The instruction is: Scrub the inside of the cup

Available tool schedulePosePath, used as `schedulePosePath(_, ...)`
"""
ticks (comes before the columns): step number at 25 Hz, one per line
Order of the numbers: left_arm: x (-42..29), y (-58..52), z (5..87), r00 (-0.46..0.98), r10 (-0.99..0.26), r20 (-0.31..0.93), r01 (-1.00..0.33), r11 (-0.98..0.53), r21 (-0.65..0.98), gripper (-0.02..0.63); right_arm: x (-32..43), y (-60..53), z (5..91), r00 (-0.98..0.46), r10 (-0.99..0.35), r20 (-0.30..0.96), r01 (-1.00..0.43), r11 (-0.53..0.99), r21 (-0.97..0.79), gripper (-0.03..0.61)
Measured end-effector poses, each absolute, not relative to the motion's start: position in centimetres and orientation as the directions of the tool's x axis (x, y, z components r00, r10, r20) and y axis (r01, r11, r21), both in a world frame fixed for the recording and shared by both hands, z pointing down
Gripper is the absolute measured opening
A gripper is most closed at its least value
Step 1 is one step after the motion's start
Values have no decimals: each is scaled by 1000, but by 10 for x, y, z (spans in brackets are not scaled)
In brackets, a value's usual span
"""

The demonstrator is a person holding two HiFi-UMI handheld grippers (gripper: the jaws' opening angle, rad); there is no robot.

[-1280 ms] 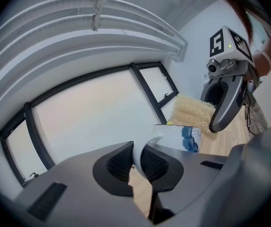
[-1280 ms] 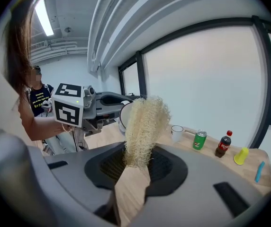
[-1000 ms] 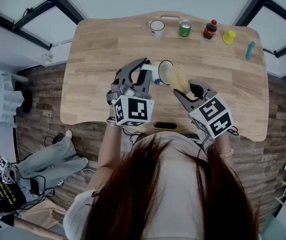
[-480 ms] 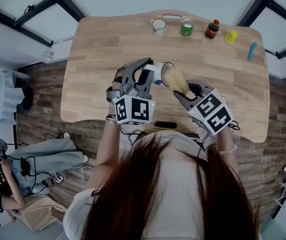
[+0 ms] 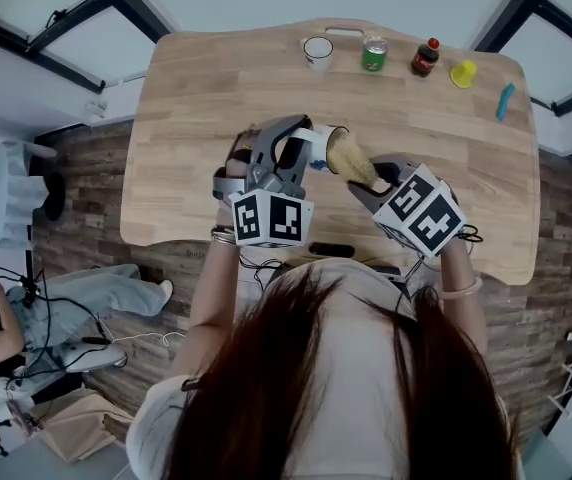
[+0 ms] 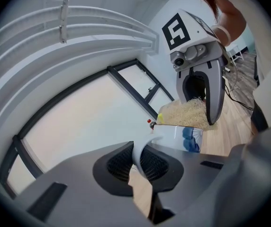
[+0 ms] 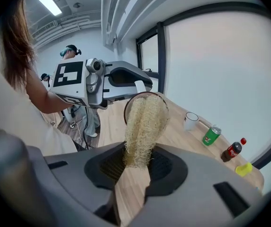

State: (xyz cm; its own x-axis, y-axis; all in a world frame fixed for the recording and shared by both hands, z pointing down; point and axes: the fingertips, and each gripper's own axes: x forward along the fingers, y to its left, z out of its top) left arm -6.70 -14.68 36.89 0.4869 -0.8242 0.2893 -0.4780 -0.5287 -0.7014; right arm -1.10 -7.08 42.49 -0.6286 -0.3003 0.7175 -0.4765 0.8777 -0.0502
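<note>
Since the cup (image 5: 323, 146) must stay steady for scrubbing, left gripper (image 5: 288, 146) clamps its handle (image 6: 138, 151), mouth tipped rightward, above the tabletop (image 5: 196, 118) middle | right gripper (image 5: 374, 178) pinches loofah (image 5: 349, 158), far end pushed into the cup's mouth

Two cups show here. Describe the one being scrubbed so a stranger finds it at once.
Over the near middle of the wooden table, the left gripper holds the cup on its side by the handle, a straw-coloured scrubber at its mouth. Unlike the plain white cup at the far edge, it bears a blue pattern.
</note>
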Motion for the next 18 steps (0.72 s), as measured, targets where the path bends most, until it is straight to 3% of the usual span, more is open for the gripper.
schedulePosePath(18,-57,-142,374,510,-803,308,-373,-529,-762,29,-14,-65,436,-538,-148,830,-385,919,-86,118)
